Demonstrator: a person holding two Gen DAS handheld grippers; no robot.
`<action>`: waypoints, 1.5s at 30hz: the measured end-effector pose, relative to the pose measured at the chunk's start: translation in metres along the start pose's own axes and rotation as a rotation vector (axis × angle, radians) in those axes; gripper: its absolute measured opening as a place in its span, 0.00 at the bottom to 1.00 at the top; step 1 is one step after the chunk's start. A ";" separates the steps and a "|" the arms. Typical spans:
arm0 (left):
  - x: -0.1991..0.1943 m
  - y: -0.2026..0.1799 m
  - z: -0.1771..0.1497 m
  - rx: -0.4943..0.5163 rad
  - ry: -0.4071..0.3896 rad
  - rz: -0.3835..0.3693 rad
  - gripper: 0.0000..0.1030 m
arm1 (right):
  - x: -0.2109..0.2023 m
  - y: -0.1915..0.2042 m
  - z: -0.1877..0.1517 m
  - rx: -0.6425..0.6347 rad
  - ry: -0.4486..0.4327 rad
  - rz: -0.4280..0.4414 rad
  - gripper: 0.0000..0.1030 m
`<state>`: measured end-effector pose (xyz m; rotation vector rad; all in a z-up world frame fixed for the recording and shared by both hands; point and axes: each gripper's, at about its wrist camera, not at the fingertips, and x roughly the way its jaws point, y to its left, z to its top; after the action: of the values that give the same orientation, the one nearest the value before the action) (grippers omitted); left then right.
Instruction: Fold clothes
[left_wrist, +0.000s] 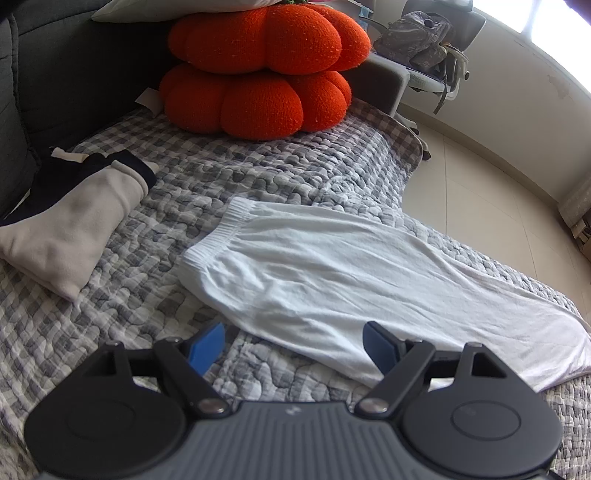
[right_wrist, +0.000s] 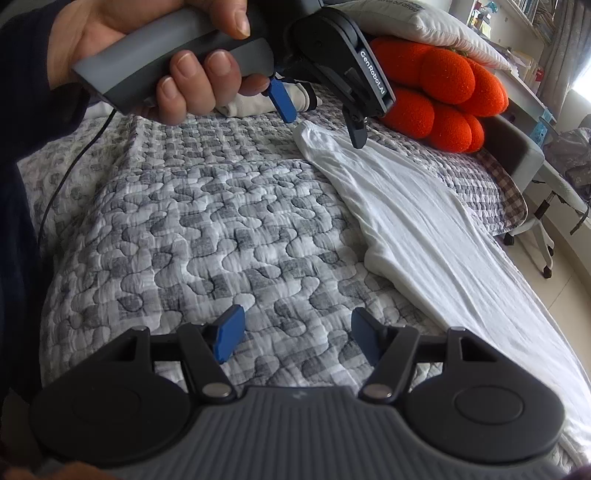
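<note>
Both grippers' fingers gape wide and empty: left gripper (left_wrist: 295, 345) over white trousers (left_wrist: 369, 280), right gripper (right_wrist: 297, 338) over quilt (right_wrist: 221, 221).

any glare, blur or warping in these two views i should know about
Left wrist view: the window at top right is blown out to white, the floor edge bows from fisheye, and the left tool close to the lens is soft. Right wrist view: light is even, the white garment keeps its creases, the hand on the other tool looms large, and the frame edges curve.
</note>
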<state>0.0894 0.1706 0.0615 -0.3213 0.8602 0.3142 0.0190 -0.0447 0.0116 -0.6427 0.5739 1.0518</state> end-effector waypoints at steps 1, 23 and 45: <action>0.000 0.000 0.000 0.000 0.000 -0.001 0.81 | 0.001 -0.002 0.000 0.010 0.001 -0.006 0.66; -0.003 0.003 0.000 -0.012 0.003 -0.013 0.81 | 0.047 -0.049 0.011 0.362 -0.074 -0.072 0.66; -0.002 0.010 0.002 -0.034 0.011 -0.022 0.81 | 0.058 -0.050 0.015 0.301 -0.156 -0.157 0.10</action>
<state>0.0859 0.1803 0.0631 -0.3641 0.8624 0.3076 0.0890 -0.0168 -0.0081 -0.3319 0.5237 0.8386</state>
